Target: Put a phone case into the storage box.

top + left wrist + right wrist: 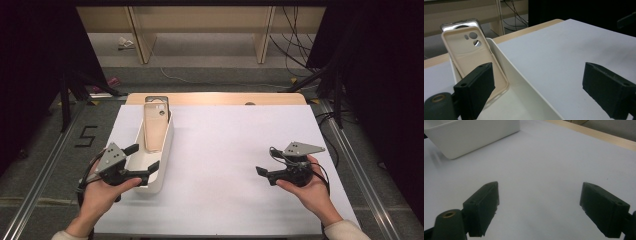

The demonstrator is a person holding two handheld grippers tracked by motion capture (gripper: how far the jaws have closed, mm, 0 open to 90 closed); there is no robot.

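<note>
Left tool (141, 160) spread wide, empty, straddling the right wall of the white bin (165, 150) at the counter's (235, 150) left side. Beige phone case (474, 57) stands tilted inside the bin, leaning on its far end wall, with a phone (459, 23) behind it (only its top edge visible). Right tool (261, 171) spread too, idle over bare counter near the right edge. Risk: a jaw catches the bin wall and drags or tips the bin; a pinch on the case's thin rim could slip and knock the phone flat.
</note>
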